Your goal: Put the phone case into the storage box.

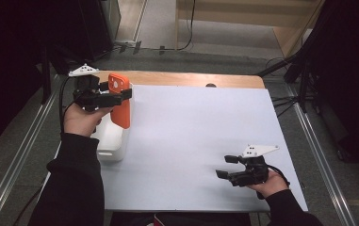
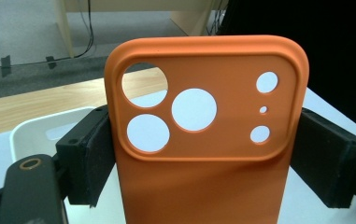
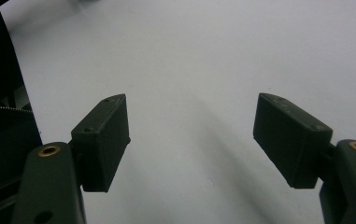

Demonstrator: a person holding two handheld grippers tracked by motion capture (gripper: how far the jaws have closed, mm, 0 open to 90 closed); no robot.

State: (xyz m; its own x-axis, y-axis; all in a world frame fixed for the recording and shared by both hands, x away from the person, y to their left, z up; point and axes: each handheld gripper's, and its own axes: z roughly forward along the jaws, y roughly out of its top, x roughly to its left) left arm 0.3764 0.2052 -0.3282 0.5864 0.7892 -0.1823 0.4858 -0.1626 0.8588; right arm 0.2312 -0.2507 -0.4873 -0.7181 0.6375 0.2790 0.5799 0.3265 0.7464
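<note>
Orange, smooth, round-cornered case (image 1: 120, 100) hangs upright in the left tongs (image 1: 120, 96), clamped by its sides above a white bin (image 1: 112, 141) at the worktop's (image 1: 196, 141) left edge. Right tongs (image 1: 227, 166) gape wide over bare white sheet.

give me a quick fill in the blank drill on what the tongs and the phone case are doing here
The left tongs are shut on an ____ phone case.
The case is held above a ____ bin at the table's left edge.
The right tongs hang over the white sheet with jaws ____.
The case's largest round cutouts number ____.

Missing words: orange; white; open; three
</note>
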